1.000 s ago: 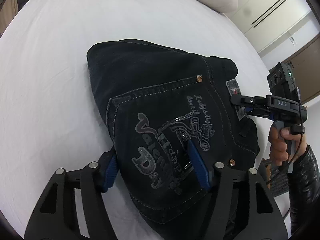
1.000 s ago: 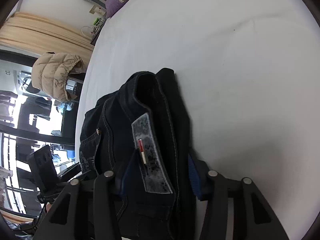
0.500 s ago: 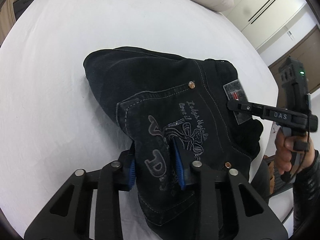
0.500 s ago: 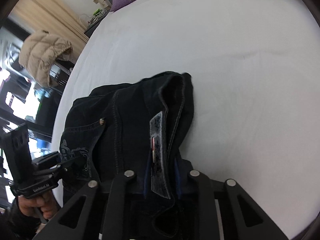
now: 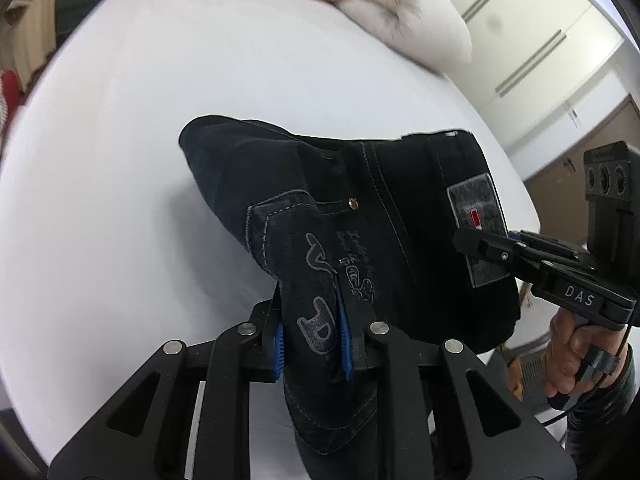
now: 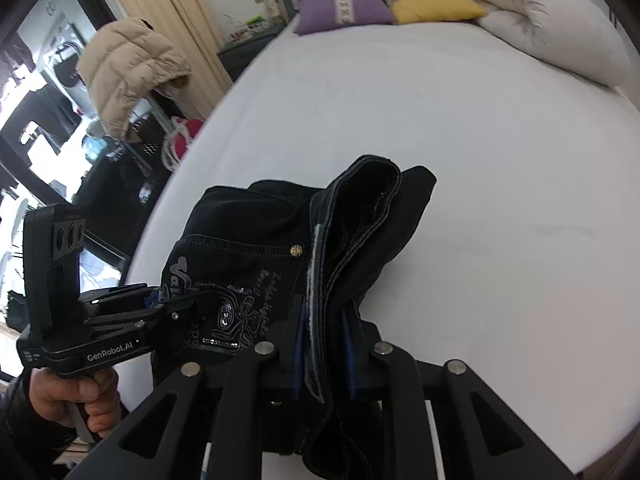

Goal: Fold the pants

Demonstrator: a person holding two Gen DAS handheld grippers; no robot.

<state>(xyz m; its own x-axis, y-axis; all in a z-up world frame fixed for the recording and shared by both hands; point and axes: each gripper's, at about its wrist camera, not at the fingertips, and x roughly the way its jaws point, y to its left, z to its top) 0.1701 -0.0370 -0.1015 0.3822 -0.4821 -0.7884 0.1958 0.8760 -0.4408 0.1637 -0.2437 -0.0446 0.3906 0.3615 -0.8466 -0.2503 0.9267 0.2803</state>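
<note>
Black folded jeans with a grey printed back pocket lie on a white bed, their near edge raised off the sheet. My left gripper is closing, and its blue pads press on the pocket corner between them. My right gripper is also closing, pinching the waistband with the grey label. In the left wrist view the right gripper shows at the label side, held by a hand. The right wrist view shows the left gripper on the jeans at the pocket.
A white duvet and yellow and purple cushions lie at the head of the bed. A beige jacket hangs beside the bed's left edge. Wardrobe doors stand beyond the right edge. White sheet surrounds the jeans.
Both grippers went from open around the jeans' near edge to pinching it. Both hands then rose, lifting that edge off the bed, and the right wrist rolled.
</note>
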